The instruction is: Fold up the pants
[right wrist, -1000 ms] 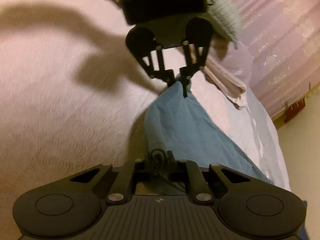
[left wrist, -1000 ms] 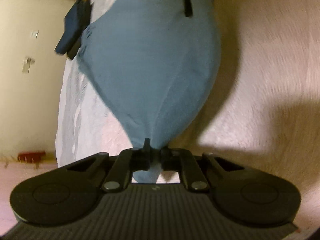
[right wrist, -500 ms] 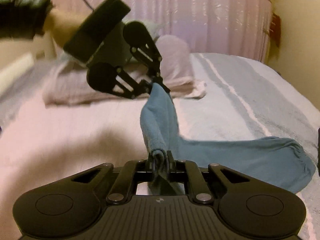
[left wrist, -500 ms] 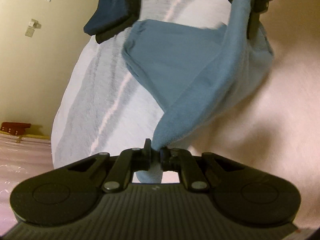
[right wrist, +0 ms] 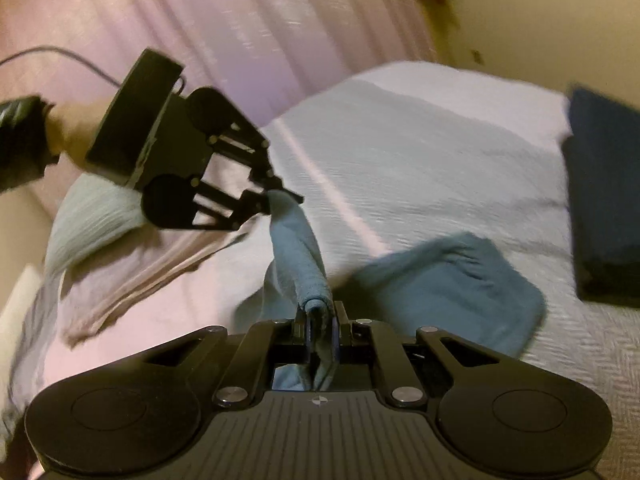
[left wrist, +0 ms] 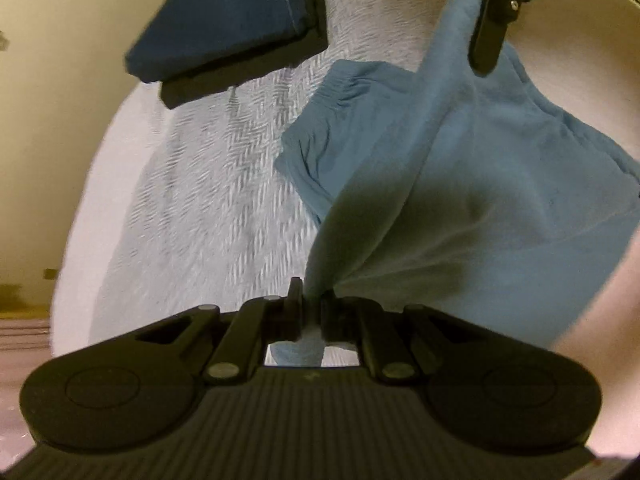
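Observation:
The light blue pants (left wrist: 500, 184) lie partly on the white bedspread (left wrist: 200, 208), with one edge lifted into a taut band between my two grippers. My left gripper (left wrist: 310, 298) is shut on one end of that lifted edge. The right gripper (left wrist: 478, 8) at the top right of the left wrist view pinches the other end. In the right wrist view my right gripper (right wrist: 320, 318) is shut on a rolled fold of the pants (right wrist: 452, 284), and the left gripper (right wrist: 280, 198) holds the far end, above the bed.
A folded stack of dark navy clothes (right wrist: 604, 200) sits on the bedspread (right wrist: 420, 152) just beyond the pants, also seen as the navy stack (left wrist: 232, 24). A pillow and pinkish blanket (right wrist: 132, 264) lie at the left; pink curtains (right wrist: 240, 32) hang behind. A person's sleeve and hand (right wrist: 36, 140) hold the left gripper.
Both grippers have swept across the bed and risen, carrying the held edge of the pants over toward the navy stack. The right gripper has rolled. Both grips stay shut.

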